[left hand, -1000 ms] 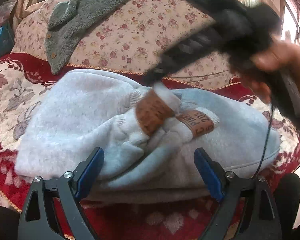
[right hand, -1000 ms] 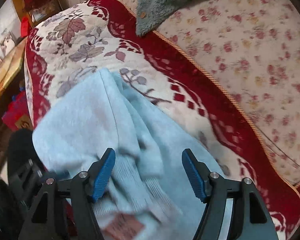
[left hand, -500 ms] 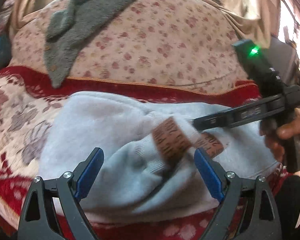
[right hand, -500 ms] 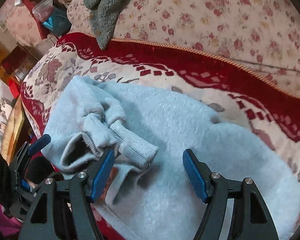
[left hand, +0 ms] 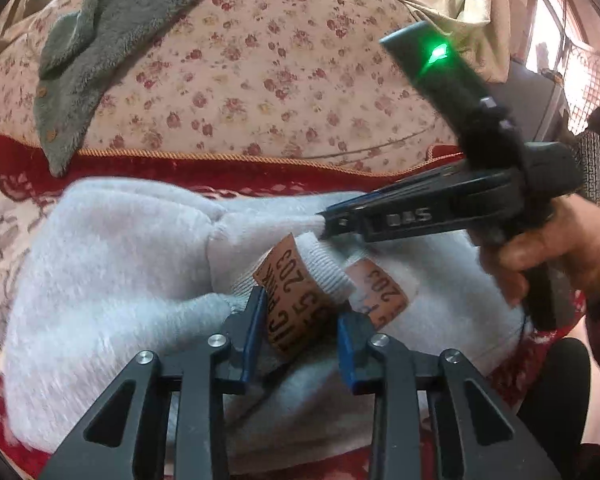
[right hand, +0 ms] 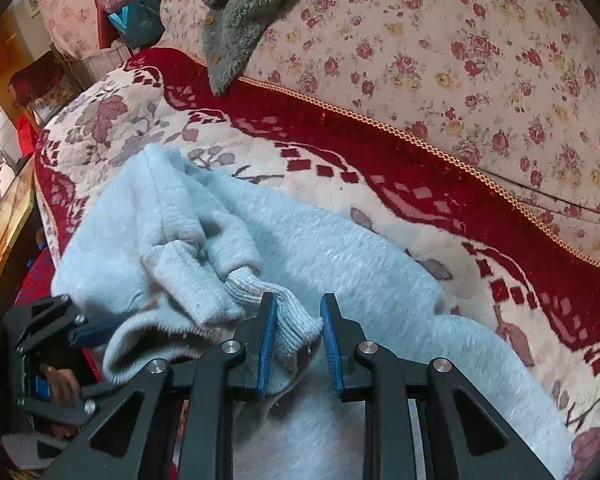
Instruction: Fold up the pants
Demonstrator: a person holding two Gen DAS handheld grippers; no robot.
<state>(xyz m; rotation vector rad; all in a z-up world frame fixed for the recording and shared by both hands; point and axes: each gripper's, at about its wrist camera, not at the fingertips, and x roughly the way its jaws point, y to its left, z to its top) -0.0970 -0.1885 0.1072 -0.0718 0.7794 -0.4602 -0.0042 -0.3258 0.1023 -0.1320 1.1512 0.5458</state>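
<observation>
Light blue fleece pants lie bunched on the red patterned sofa seat, the two ribbed cuffs with brown labels folded over the body. My left gripper is shut on one cuff with its brown label. My right gripper is shut on the other ribbed cuff; it also shows in the left wrist view, pinching that cuff from the right. The pants spread wide in the right wrist view. My left gripper shows at the lower left in the right wrist view.
A grey fleece garment hangs over the floral sofa back. The red and white patterned seat cover runs under the pants. Boxes and a bag sit beyond the sofa's left end. A person stands far right.
Both grippers were open over the pants; now each has closed on a ribbed cuff. The right gripper came down from above to the cuff on the right.
</observation>
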